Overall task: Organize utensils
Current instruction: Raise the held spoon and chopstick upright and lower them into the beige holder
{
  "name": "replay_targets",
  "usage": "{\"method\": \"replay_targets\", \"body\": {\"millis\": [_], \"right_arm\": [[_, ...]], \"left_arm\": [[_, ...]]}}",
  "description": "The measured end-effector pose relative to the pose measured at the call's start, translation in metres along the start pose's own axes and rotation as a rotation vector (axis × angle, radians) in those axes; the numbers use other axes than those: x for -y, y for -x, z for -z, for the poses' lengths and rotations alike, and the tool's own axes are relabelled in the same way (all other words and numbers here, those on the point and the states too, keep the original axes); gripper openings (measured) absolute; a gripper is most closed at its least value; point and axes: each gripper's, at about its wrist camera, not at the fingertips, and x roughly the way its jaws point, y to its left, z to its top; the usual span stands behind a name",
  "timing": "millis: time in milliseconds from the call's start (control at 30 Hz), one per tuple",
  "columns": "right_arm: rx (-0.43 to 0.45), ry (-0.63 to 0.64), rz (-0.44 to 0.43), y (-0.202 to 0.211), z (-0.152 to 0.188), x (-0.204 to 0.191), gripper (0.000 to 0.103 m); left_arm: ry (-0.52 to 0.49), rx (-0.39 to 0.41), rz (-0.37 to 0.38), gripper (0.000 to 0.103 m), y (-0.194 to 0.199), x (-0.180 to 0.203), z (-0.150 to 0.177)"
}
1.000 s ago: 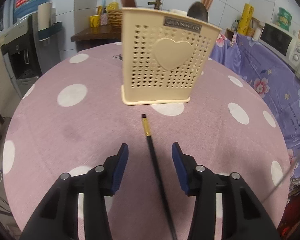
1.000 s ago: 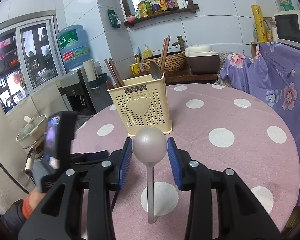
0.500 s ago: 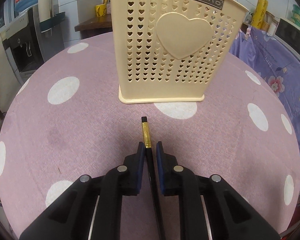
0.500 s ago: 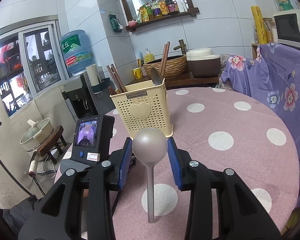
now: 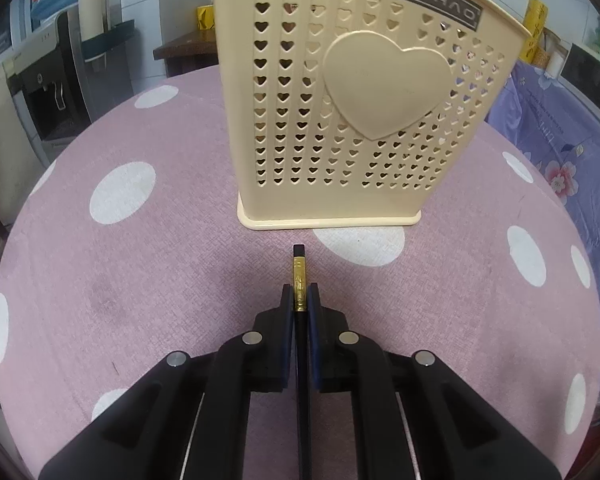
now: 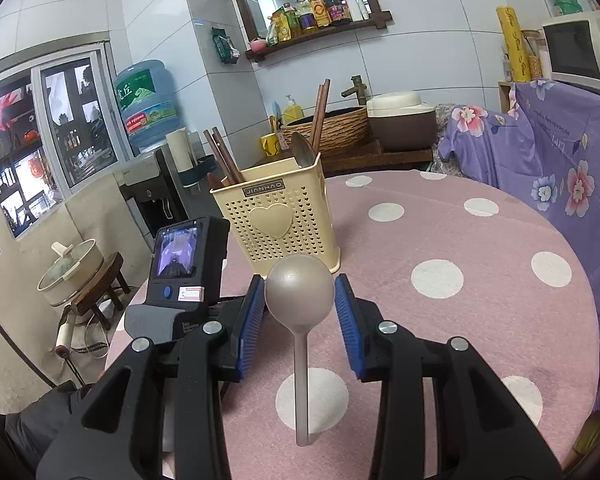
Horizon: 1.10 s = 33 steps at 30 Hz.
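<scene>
We see a black chopstick (image 5: 301, 344) with a gold band near its end lying on the table, its end pointing toward the base of the cream utensil holder (image 5: 352, 120) and stopping just short of it. Our left gripper (image 5: 300, 300) has its blue pads pressed on the chopstick from both sides, right at the gold band, with the short black end sticking out ahead of them. The rest of the stick runs back between the black fingers and out of the bottom of the left wrist view.

In the right wrist view, our right gripper (image 6: 299, 312) holds a grey metal spoon (image 6: 300, 300). The round bowl of the spoon sits between the blue pads, which stand partly apart at about the bowl's width, and the handle hangs down toward the tablecloth. We cannot tell for sure whether both pads touch the bowl, though the spoon hangs clear of the table.

The utensil holder stands upright on the pink tablecloth (image 6: 480, 280) with white dots. It has heart-shaped holes, a raised heart on its front and a dark label near the rim. Brown wooden chopsticks (image 6: 224, 156) and a metal spoon bowl (image 6: 303, 151) stick up out of it. Beside the holder, the camera unit of the left gripper (image 6: 180, 264) shows with its small lit screen. A purple floral cloth (image 6: 560, 152) covers something at the far side of the table.
</scene>
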Motion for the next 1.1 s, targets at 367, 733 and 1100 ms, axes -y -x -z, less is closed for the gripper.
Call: {"method": "replay_targets", "body": {"millis": [367, 733, 1100], "right_arm": [[-0.005, -0.013, -0.005, -0.002, 0.000, 0.001, 0.037], [-0.014, -0.004, -0.006, -0.004, 0.000, -0.005, 0.037], [-0.007, 0.003, -0.040, -0.002, -0.016, -0.011, 0.037]], "left_arm": [[0.040, 0.267, 0.118, 0.008, 0.119, -0.024, 0.012], [0.085, 0.405, 0.160, 0.008, 0.186, -0.054, 0.043], [0.096, 0.489, 0.203, 0.008, 0.212, -0.062, 0.033]]}}
